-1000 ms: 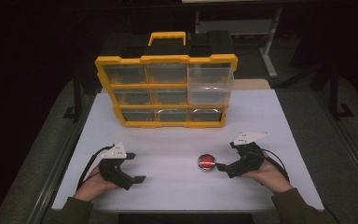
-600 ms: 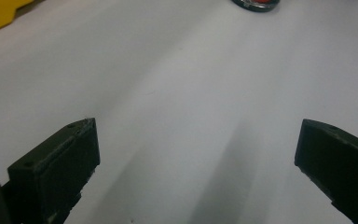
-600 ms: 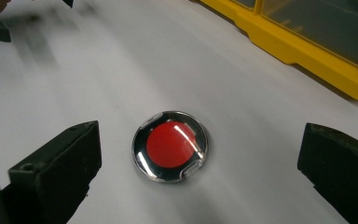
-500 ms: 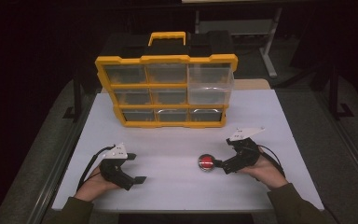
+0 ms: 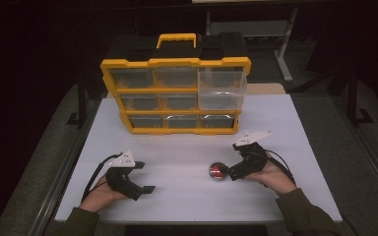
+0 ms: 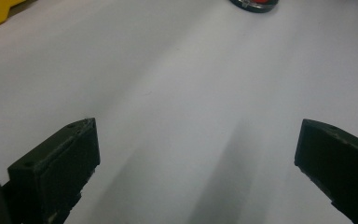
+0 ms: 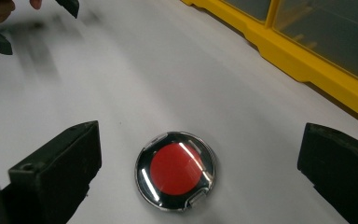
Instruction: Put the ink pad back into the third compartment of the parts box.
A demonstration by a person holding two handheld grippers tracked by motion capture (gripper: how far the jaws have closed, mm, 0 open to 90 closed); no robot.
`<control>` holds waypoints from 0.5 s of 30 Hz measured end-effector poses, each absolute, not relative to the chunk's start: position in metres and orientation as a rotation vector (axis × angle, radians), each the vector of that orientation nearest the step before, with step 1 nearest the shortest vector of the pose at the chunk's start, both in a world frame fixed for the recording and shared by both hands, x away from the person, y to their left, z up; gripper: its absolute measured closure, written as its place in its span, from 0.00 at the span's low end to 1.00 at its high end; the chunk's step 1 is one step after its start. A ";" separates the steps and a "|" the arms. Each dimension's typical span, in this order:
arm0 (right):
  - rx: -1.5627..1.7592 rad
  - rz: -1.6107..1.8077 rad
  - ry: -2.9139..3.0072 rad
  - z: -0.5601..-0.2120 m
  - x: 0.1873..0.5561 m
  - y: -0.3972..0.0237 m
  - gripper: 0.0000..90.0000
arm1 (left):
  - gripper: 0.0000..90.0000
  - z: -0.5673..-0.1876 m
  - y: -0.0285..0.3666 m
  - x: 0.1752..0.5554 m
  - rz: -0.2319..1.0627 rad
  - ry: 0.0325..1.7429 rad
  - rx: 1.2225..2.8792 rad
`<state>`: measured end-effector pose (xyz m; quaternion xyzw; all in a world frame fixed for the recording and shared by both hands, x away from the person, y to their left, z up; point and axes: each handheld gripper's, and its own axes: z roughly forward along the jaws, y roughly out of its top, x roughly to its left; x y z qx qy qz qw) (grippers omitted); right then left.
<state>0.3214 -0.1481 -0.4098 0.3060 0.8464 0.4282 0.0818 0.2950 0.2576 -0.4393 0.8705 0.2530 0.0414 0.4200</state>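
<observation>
High view: right claw (image 5: 228,175) sits low on the white tabletop (image 5: 187,147), tips just beside a small round red-and-chrome disc (image 5: 217,171). Disc lies flat on the tabletop, right of centre, well in front of the yellow drawer organizer (image 5: 174,96).

Right gripper view: jaws spread wide, nothing held. Disc (image 7: 175,170) is between them, nearer the left-hand jaw in that view, touching neither. Red centre, shiny dark rim, glare streaks on top. Organizer's yellow frame (image 7: 303,60) runs along the upper right; left claw's black tips show top left, blurred.

Left claw (image 5: 147,189) rests on the tabletop at front left, well apart from the disc. Left gripper view: jaws wide apart, bare tabletop (image 6: 177,93) between them, disc's edge (image 6: 256,3) just at the top border, a yellow corner at top left.

Organizer stands upright at the back, handle up, clear drawers facing the person.
</observation>
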 end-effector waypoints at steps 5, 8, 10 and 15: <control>0.904 1.285 2.533 -0.408 0.324 -0.142 0.00 | 0.00 -0.440 0.257 0.295 0.101 0.629 2.192; 0.885 1.284 2.533 -0.407 0.326 -0.140 0.00 | 0.00 -0.440 0.257 0.295 0.099 0.624 2.194; 0.879 1.290 2.531 -0.406 0.328 -0.137 0.00 | 0.00 -0.440 0.258 0.296 0.101 0.631 2.196; 0.874 1.285 2.531 -0.405 0.330 -0.133 0.00 | 0.00 -0.440 0.257 0.295 0.100 0.625 2.191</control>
